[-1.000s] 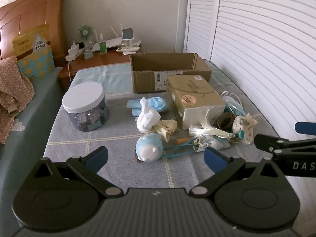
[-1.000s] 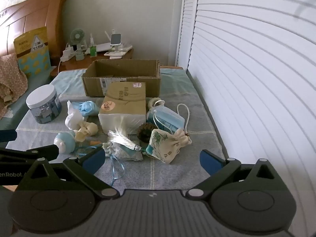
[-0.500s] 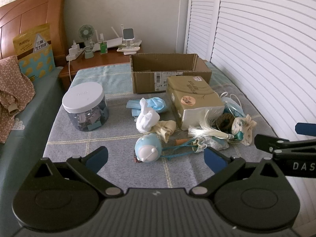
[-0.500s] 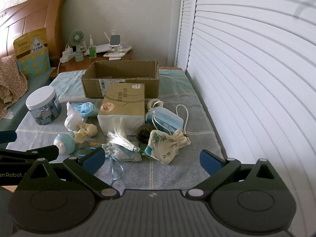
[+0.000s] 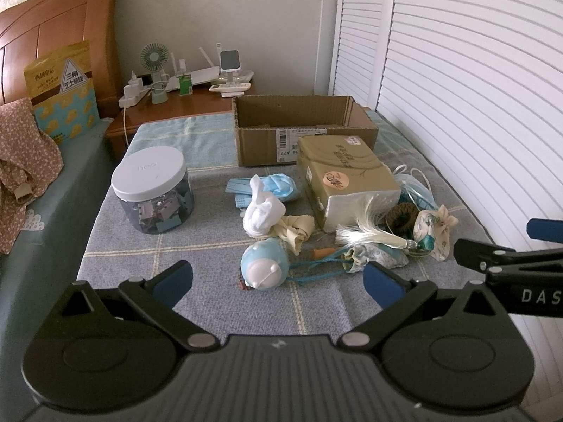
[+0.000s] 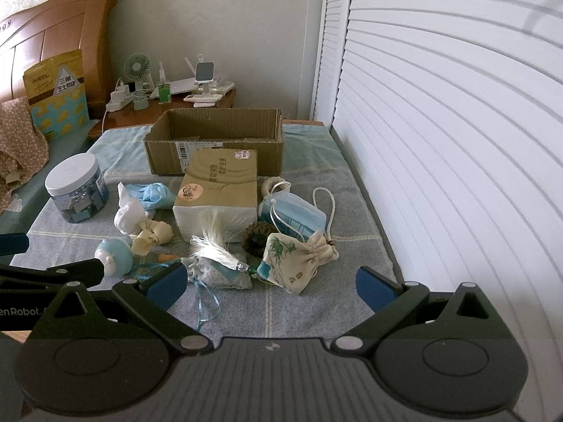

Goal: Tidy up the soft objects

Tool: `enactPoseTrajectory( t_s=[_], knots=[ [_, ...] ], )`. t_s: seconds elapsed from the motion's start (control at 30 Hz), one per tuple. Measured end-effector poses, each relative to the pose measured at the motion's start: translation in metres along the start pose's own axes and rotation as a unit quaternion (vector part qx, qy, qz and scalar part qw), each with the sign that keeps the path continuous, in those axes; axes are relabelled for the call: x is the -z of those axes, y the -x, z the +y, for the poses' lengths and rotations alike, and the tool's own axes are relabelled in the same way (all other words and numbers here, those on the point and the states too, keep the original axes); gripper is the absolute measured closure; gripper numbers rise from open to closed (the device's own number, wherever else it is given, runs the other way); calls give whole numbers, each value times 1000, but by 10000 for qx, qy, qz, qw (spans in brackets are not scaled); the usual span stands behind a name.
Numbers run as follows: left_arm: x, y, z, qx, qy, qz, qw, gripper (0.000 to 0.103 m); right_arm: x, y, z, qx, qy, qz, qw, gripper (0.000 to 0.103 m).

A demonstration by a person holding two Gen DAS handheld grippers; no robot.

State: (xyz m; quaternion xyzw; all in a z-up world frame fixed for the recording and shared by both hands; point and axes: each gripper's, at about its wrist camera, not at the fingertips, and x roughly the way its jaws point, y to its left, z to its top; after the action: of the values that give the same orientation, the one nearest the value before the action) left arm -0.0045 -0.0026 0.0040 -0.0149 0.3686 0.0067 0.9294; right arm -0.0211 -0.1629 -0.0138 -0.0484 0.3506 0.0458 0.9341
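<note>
On a grey checked bed (image 5: 211,246) beside white shutters, soft items lie heaped before a cardboard box (image 6: 214,147). The printed drawstring pouch (image 6: 295,260) looks light and limp; pinch its gathered neck. Both grippers' fingers (image 6: 165,283) stand apart, empty.

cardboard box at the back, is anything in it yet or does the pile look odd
The cardboard box looks empty. The soft things lie tangled in front, and the tassel drapes over a pouch against the tissue pack.
</note>
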Motion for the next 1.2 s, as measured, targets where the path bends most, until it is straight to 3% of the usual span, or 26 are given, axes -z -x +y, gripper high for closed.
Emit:
enactPoseTrajectory(
  t_s=[1.2],
  knots=[
    [-3,-1,1,52,22,45,10000,1,-2,-1,0,7,17,-13,10000,0]
  ],
)
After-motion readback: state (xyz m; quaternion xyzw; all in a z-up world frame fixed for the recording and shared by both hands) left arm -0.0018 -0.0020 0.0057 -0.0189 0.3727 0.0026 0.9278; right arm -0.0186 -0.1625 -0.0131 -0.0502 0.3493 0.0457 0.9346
